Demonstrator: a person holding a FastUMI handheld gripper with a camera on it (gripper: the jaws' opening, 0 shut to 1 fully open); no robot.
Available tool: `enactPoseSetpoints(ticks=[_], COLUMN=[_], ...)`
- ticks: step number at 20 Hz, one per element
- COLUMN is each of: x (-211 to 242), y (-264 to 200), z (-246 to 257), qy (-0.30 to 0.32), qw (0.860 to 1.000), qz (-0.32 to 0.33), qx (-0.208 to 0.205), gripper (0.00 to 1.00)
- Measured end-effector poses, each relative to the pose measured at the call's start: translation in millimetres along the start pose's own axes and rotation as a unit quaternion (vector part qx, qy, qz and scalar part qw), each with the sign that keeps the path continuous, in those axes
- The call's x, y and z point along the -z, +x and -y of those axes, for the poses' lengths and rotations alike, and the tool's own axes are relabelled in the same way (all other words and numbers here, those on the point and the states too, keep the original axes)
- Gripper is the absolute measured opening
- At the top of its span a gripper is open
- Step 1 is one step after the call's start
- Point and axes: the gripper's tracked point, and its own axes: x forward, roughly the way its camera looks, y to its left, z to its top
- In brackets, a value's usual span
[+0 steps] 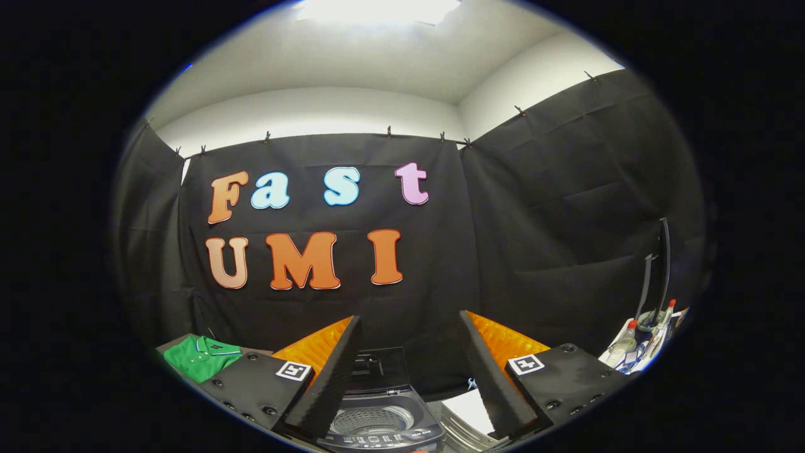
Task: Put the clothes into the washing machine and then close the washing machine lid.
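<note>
The gripper (412, 371) hangs with fingers spread wide, empty. Between them sits the grey top-loading washing machine (377, 421), lid up. A folded green polo shirt (200, 357) lies left.

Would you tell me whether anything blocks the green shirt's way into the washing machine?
Nothing visible does: the washing machine has its lid raised, and the green shirt lies uncovered off to the side. The gripper is open and empty.

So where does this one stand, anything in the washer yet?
Nothing looks done. The green shirt lies folded on the surface beyond the claw's left finger, away from the washing machine, whose lid stands raised with the drum visible. In hand: nothing, as the claw is open, fingers apart above the machine. Left: pick up the shirt, drop it in the drum, close the lid.
</note>
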Motion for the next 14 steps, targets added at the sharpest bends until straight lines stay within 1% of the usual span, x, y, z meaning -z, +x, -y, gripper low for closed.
enactPoseSetpoints(ticks=[8, 14], x=[2.7, 10.4], y=[-5.5, -1.2], z=[-4.4, -25.8], qy=[0.003, 0.005], qw=[1.000, 1.000], qz=[-0.005, -0.017], qx=[0.002, -0.012], gripper=[0.98, 0.98])
